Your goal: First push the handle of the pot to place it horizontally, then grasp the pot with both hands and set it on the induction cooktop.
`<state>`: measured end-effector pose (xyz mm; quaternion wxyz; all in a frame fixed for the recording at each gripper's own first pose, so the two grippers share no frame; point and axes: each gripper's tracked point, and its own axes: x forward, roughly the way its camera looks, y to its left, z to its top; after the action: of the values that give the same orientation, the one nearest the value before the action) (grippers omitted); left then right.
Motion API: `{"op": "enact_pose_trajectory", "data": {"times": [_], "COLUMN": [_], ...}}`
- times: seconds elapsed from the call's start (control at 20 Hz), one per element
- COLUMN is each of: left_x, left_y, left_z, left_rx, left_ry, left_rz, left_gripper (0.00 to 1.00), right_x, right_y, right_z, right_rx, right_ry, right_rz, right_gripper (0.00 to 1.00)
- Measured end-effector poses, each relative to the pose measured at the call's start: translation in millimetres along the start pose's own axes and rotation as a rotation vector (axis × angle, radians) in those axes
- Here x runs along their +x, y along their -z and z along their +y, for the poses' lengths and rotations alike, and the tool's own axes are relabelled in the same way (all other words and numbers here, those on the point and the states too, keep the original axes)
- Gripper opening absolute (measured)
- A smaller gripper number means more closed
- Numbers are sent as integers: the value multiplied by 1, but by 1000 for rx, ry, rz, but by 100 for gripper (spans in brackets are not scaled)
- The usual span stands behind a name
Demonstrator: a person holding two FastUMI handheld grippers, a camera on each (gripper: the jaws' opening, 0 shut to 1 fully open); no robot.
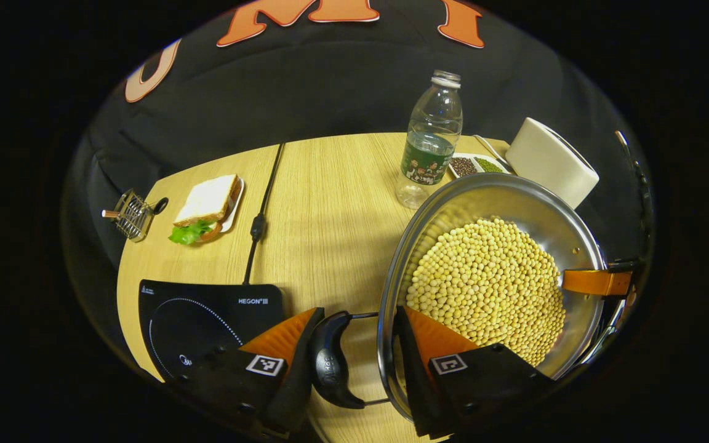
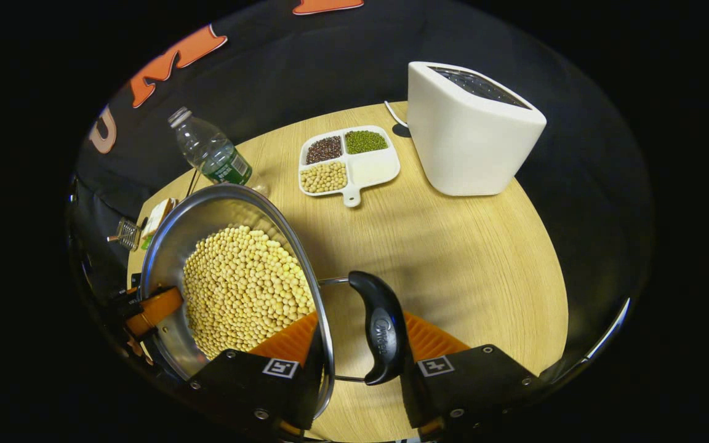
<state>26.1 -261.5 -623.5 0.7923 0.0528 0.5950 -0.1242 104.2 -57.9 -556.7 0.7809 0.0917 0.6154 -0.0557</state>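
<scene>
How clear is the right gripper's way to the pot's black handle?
Probably yes, it can get at it: the black handle already sits between the right gripper's fingers, along with the pot's rim. I cannot tell whether they press on it.

Both grippers reached in from opposite sides of the pot. The left gripper stood with its jaws parted around one black side handle: one finger lay outside the handle, apparently touching it, the other inside the rim. The right gripper mirrored it at the opposite handle, one finger inside the rim, the other just beyond the handle's outer face. In the left gripper view a fingertip of the right gripper reached in over the far rim.
</scene>
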Motion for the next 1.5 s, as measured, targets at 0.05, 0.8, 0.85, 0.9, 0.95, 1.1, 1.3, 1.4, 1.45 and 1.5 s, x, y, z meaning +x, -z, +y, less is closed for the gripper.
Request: {"op": "enact_pose_trajectory", "data": {"times": [0.05,0.8,0.85,0.9,0.95,1.1,1.3,1.4,1.45,1.5], "left_x": [0,-15,-14,-15,-15,-17,-17,-17,-18,-17], "left_y": [0,5,6,6,7,7,9,11,10,11], "left_z": [0,4,1,-1,-4,-5,-7,-7,-7,-8], "left_rx": [-5,-75,-83,-88,-94,-110,-129,-135,-139,-145], "left_ry": [1,-86,-94,-101,-109,-130,-155,-168,-175,-182], "left_rz": [-3,-54,-54,-56,-59,-68,-91,-98,-104,-110], "left_gripper": [72,69,72,72,72,72,72,72,69,68], "right_x": [0,6,6,8,10,11,14,14,15,16], "right_y": [1,-17,-18,-19,-18,-24,-27,-30,-31,-32], "right_z": [1,-6,-4,-4,-2,-2,-2,-2,-2,0], "right_rx": [-12,-166,-177,-190,-197,-222,-249,-258,-264,-270], "right_ry": [-3,-73,-77,-81,-85,-100,-119,-126,-131,-137], "right_rz": [-2,-12,-13,-16,-19,-19,-36,-38,-39,-43], "right_gripper": [56,52,52,56,52,53,53,56,56,56]}}
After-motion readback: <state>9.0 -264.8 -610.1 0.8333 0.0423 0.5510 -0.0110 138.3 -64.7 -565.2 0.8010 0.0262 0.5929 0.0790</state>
